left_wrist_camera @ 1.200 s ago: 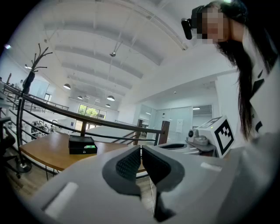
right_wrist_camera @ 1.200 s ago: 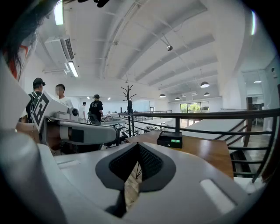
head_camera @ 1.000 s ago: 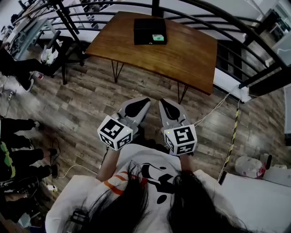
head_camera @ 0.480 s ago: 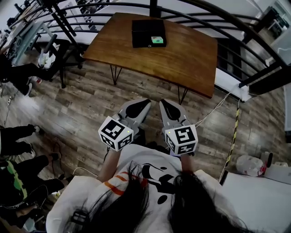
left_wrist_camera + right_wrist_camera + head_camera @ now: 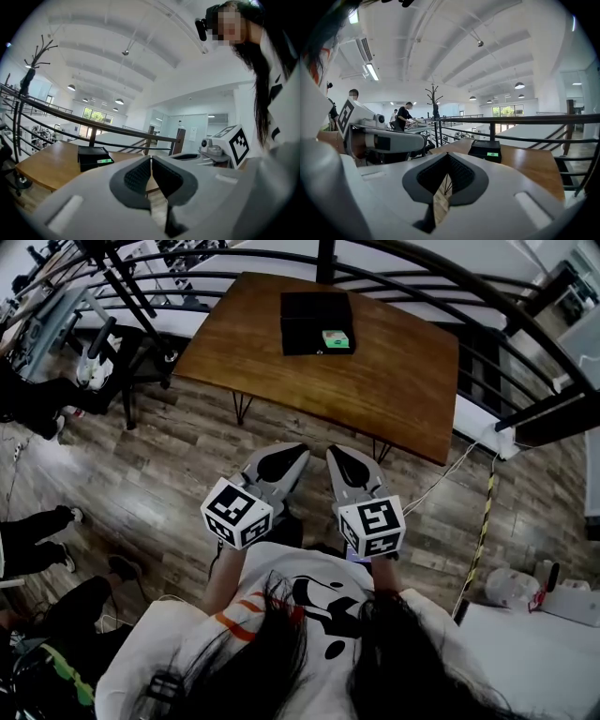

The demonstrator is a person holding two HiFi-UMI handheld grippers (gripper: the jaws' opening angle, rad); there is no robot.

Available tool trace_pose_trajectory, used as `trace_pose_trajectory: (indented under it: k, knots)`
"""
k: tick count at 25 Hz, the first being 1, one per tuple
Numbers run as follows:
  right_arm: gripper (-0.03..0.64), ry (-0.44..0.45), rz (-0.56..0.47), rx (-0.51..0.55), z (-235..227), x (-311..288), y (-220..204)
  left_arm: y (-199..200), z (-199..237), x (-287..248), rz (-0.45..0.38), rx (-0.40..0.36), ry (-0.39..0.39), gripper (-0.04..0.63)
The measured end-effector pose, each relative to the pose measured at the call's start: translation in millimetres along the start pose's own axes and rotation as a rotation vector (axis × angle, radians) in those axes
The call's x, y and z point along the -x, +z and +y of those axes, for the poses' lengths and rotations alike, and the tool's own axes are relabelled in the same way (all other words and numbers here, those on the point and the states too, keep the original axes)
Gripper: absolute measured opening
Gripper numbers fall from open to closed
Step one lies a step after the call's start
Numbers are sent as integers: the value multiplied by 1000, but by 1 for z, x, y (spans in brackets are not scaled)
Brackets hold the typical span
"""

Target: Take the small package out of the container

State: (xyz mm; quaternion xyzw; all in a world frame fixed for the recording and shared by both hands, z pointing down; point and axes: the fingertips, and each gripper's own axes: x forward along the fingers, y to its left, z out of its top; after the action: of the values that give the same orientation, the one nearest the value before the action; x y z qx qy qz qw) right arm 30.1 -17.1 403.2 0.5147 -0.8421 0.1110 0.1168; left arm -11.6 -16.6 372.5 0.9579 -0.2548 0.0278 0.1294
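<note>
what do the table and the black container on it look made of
Table: apparently wood, warm brown with visible grain streaks and a slight sheen. Container: matte black and rigid-looking, maybe plastic or card; too small to tell.

Worn: white T-shirt (image 5: 272,563) with black graphic and orange stripe; long dark hair (image 5: 403,662). The left gripper (image 5: 298,450) and right gripper (image 5: 334,452): grey shells, black ribbed pads (image 5: 138,177), black-and-white marker cubes (image 5: 236,513).

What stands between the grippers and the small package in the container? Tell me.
Nothing visible does. The left gripper and right gripper, jaws shut and empty, are held over the floor, short of the table. Only floor and tabletop lie before the black container, and the small package sits uncovered in its near right corner.
</note>
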Motion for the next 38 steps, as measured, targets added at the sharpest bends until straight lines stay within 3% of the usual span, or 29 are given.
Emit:
trace_pose_trajectory:
  k: [16,22,30,38]
  knots:
    - [21,-56,-1,-1,15,-104,36,31,110,12,-4,-15,-59,0]
    - [23,-122,20,-21,1,-104,28,22,126,6,28,3,-83,0]
    - [31,-198,44,-64,-32,-90,11,12,116,-24,57,19,-152,0]
    - [49,-167,58,-65,-79,-115,12,14,133,-63,65,17,-119,0]
